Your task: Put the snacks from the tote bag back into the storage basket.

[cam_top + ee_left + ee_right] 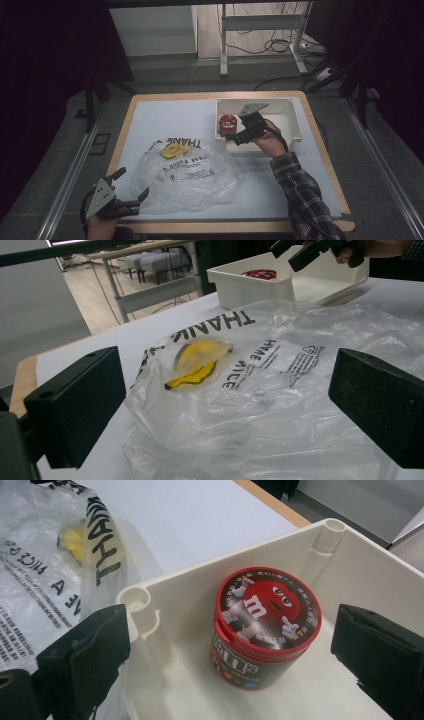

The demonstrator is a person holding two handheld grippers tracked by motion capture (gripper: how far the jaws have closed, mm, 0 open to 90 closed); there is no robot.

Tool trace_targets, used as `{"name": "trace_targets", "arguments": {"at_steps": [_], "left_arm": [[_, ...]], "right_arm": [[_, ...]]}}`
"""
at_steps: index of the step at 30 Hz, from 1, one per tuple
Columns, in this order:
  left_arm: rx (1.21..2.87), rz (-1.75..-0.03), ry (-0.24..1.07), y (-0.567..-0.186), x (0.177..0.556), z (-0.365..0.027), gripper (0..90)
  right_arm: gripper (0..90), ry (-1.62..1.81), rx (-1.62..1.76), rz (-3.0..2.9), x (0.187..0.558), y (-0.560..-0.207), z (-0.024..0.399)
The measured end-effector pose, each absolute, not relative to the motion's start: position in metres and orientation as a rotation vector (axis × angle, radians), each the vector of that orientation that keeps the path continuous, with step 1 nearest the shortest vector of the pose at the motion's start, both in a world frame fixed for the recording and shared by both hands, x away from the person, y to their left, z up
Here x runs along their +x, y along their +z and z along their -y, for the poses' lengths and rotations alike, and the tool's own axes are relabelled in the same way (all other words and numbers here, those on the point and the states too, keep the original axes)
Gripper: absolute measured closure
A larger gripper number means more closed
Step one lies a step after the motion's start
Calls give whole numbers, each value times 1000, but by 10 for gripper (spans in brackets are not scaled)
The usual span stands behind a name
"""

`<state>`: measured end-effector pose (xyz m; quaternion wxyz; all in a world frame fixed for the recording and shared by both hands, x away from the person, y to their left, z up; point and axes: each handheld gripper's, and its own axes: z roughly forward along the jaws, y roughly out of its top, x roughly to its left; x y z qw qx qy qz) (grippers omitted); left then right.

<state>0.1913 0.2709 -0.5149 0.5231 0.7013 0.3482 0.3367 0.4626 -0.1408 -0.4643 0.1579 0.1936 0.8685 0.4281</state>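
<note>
Candy tub (265,627) | red lid, dark body | upright in white bin (350,575)

One red candy tub (265,625), one white bin (295,127), one plastic bag (190,175).

Print on the plastic bag (187,172) is crumpled and partly unreadable in the high view, and the yellow item (196,361) inside it is blurred by the film, its kind not determinable. In the right gripper view the candy tub (264,625) shows its lid clearly, but its side label is shadowed and illegible, and the white bin (350,570) is cut off by the right and bottom edges. The person's forearm leaves the high view at the bottom edge.
</note>
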Motion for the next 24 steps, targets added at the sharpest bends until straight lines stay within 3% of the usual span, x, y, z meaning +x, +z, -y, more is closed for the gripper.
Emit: {"name": "trace_targets", "arguments": {"at_steps": [24], "left_arm": [[1679, -833, 808, -515, 191, -271, 16]], "right_arm": [[27, 1262, 580, -2473, 445, -462, 153]]}}
